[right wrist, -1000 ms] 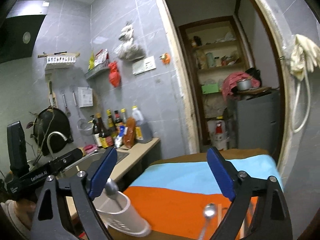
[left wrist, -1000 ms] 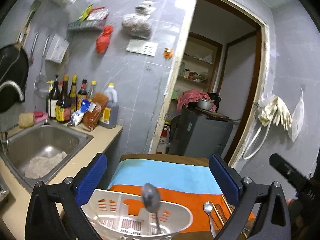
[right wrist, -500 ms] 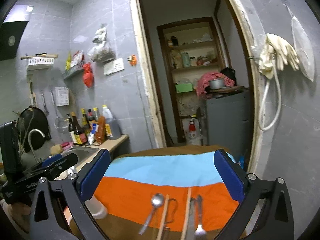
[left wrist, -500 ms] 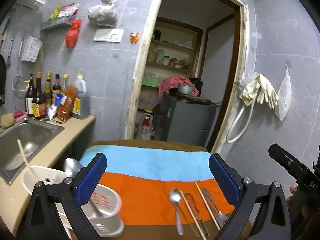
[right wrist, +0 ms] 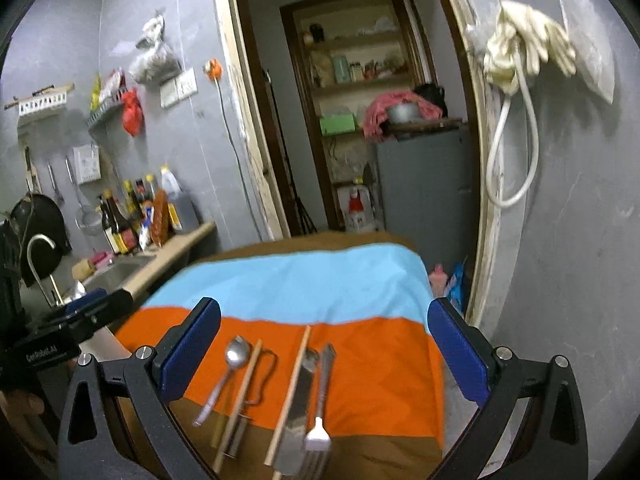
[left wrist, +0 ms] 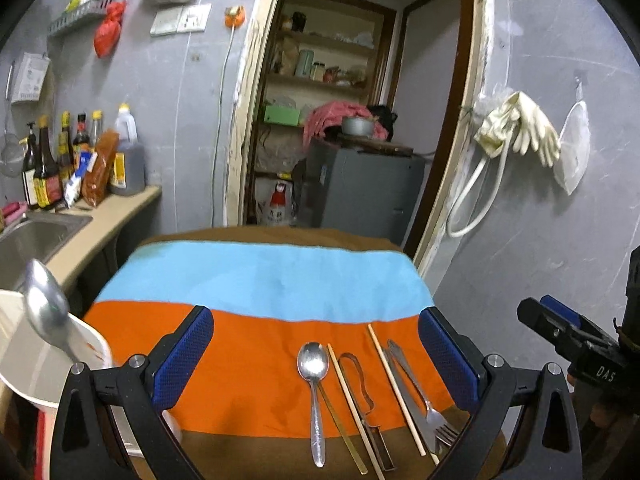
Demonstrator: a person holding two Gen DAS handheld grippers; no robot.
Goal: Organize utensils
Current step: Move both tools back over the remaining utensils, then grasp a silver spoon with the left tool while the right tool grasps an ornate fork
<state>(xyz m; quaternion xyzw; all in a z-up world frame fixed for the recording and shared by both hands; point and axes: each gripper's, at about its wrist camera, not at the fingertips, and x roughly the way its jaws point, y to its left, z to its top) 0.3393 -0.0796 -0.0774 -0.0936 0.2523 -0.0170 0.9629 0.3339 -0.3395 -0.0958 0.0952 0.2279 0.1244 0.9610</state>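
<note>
Mostly shiny steel spoon (left wrist: 314, 364), striped cloth (left wrist: 264, 280)

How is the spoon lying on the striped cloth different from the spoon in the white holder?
The spoon on the cloth lies flat on the orange stripe; the spoon in the white holder stands propped, bowl up. The first lies in a row with chopsticks and a fork; the second has no other utensil visible beside it. Both look like plain silver metal.

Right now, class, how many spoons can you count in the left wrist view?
2. One spoon lies on the orange stripe of the cloth; another spoon stands in the white utensil holder at left. The holder may hide more.
</note>
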